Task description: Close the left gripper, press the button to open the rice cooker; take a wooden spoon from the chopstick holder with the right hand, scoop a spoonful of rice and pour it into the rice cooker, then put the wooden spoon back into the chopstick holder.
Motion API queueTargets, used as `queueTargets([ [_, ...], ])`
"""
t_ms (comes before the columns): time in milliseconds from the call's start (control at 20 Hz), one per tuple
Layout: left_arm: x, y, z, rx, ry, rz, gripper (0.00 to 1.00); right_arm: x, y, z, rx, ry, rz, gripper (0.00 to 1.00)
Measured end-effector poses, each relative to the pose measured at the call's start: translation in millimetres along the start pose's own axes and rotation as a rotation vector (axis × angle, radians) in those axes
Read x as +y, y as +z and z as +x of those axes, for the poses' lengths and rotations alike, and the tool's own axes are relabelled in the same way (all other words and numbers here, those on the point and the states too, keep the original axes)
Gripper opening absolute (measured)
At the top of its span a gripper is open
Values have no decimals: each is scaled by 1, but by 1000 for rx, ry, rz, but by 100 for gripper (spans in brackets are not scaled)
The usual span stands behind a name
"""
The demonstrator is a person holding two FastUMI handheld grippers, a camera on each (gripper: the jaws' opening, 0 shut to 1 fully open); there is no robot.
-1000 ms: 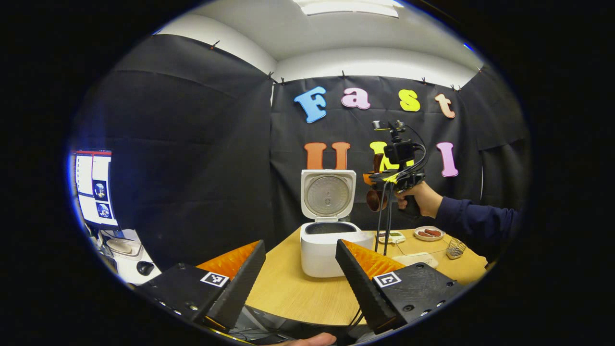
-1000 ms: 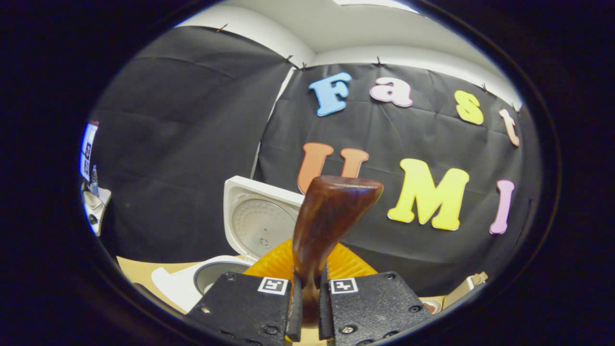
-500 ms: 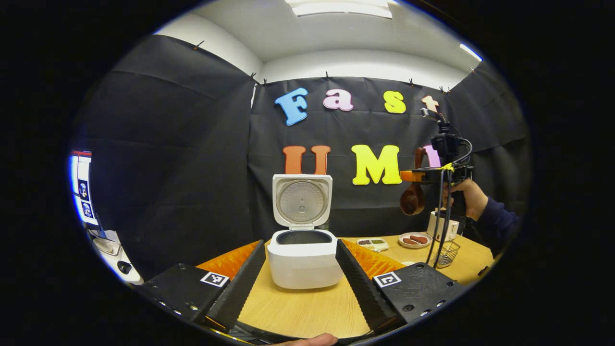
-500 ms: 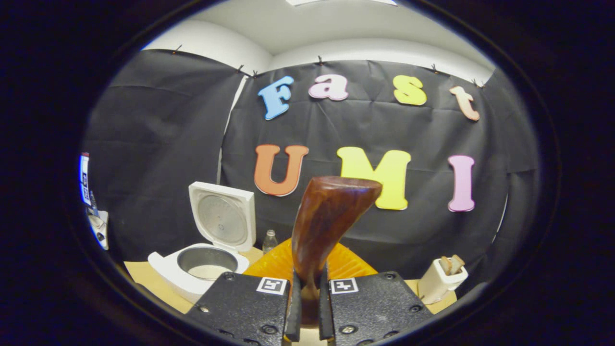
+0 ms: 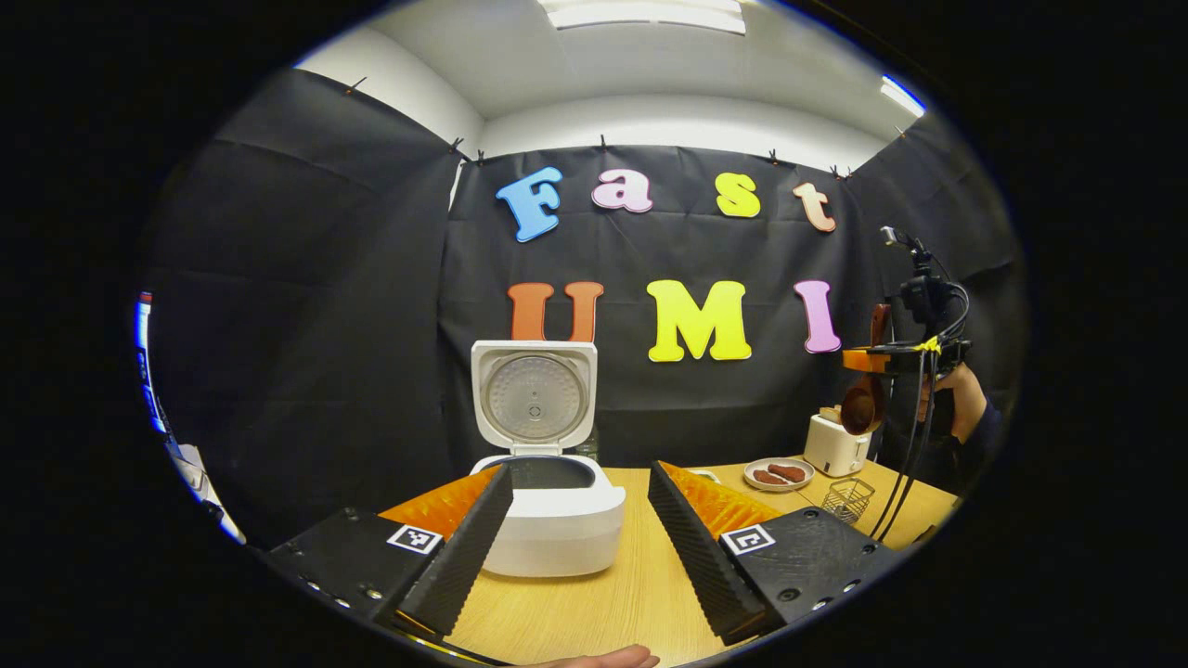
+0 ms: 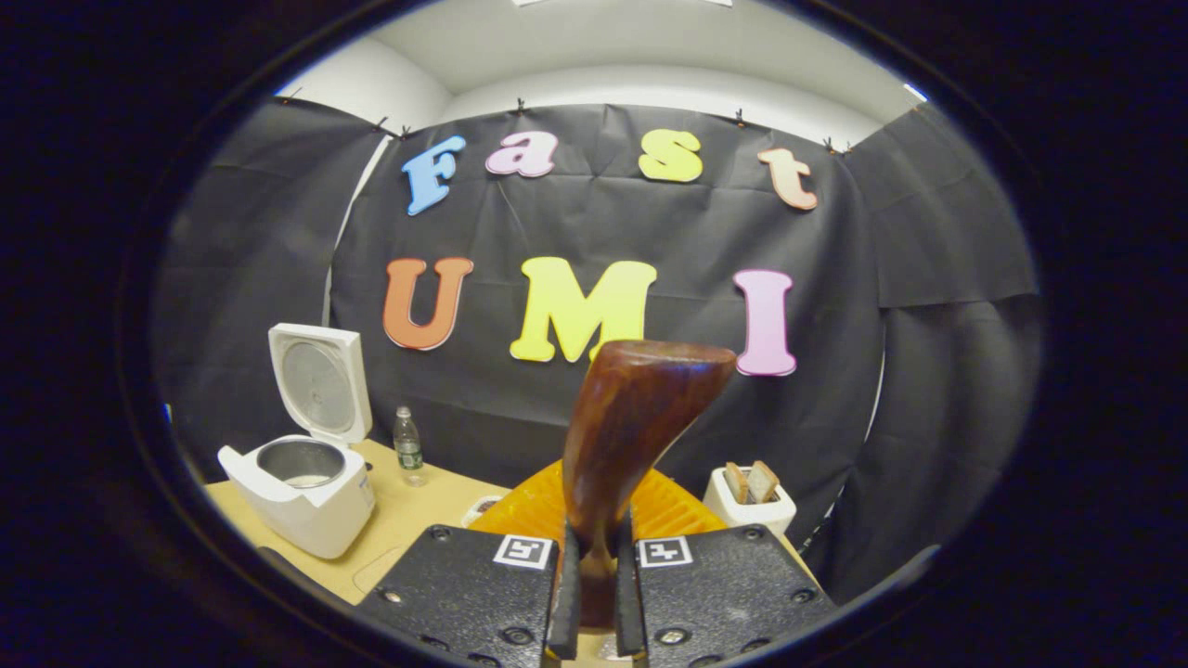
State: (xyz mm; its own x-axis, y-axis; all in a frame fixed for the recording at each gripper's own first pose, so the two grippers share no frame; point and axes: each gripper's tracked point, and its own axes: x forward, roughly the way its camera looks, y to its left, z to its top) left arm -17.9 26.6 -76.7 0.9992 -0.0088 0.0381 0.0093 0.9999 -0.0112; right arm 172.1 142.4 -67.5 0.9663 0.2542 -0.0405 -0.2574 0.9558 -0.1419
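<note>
The white rice cooker [image 5: 557, 520] stands on the table with its lid [image 5: 533, 394] raised; its pot [image 6: 299, 461] holds some white rice. My left gripper [image 5: 580, 471] is open, its fingers framing the cooker from a distance. The right gripper [image 6: 594, 540] is shut on the dark wooden spoon [image 6: 636, 417], whose handle rises straight ahead of it. In the left gripper view, that right gripper [image 5: 893, 357] is held high at the far right by a hand, with the spoon's bowl [image 5: 862, 415] hanging below it, above a small wire basket [image 5: 846, 499].
A white toaster [image 6: 750, 498] with bread slices stands at the table's back right, beside a plate of sausages [image 5: 778, 474]. A water bottle [image 6: 406, 446] stands behind the cooker. The wooden table [image 5: 640, 566] runs forward from the black cloth wall.
The right gripper has swung to the right with the spoon, away from the cooker toward the toaster side. The left gripper has turned right too, still open.
</note>
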Motion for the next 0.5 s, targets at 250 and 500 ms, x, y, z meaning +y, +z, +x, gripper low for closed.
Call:
queueTargets([
  [250, -20, 1, 13, 5, -12, 25, 94, -33, -60, 14, 58, -50, 10, 21],
  [500, -28, -1, 29, 27, 6, 49, 94, -49, -116, 31, 128, -46, 54, 22],
])
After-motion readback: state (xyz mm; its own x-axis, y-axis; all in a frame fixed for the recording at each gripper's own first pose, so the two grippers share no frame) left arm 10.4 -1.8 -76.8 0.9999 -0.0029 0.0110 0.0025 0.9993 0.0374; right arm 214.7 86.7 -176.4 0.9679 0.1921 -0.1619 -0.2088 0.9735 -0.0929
